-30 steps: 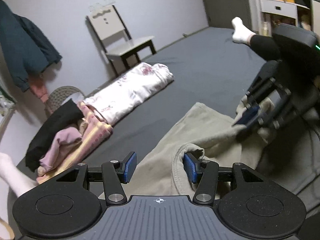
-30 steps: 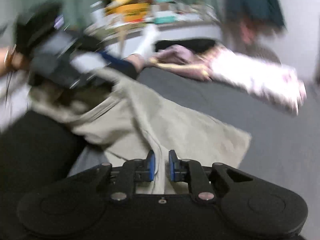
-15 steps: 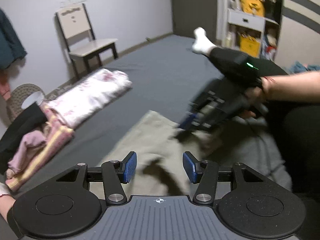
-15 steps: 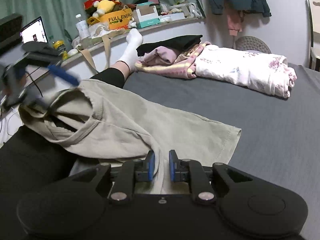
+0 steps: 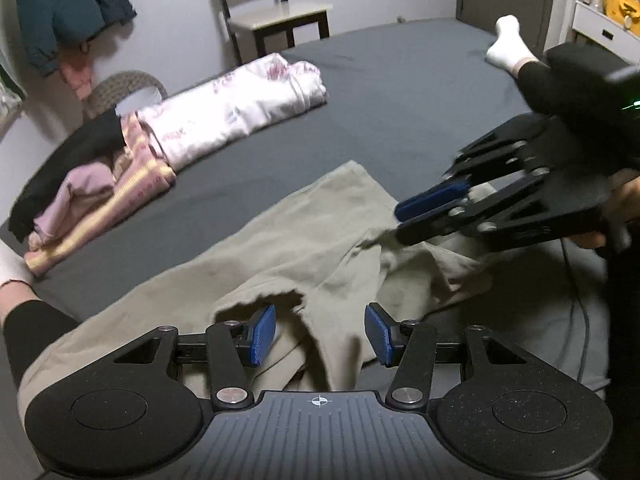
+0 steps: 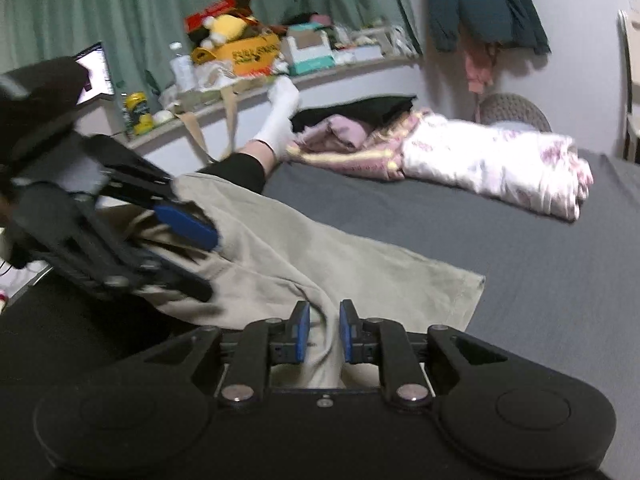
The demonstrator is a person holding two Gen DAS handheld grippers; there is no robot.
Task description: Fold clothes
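Nearest the right wrist camera, the right hand-held gripper (image 6: 323,332) has its blue pads drawn close together on a bunched fold of the khaki garment (image 6: 320,248), which rises between them. That same gripper shows in the left wrist view (image 5: 430,210), reaching in from the right, angled down and leftward with a bare hand (image 5: 616,216) around its grip, its pads pinching the cloth at a raised ridge. The left hand-held gripper (image 5: 320,334) stands wide open just above a crumpled, opened edge of the garment, its pads on either side of the fold without closing on it; from the right wrist view it (image 6: 188,232) comes in from the left, tilted down over the cloth, blurred. The garment lies spread across the dark grey bed (image 5: 400,92) and partly over a black-clad leg (image 6: 236,168). Farther back sit a folded floral white piece (image 5: 236,108) and a pink and black stack (image 5: 88,184), touching one another. Beyond stands a chair (image 5: 276,12) against the wall.
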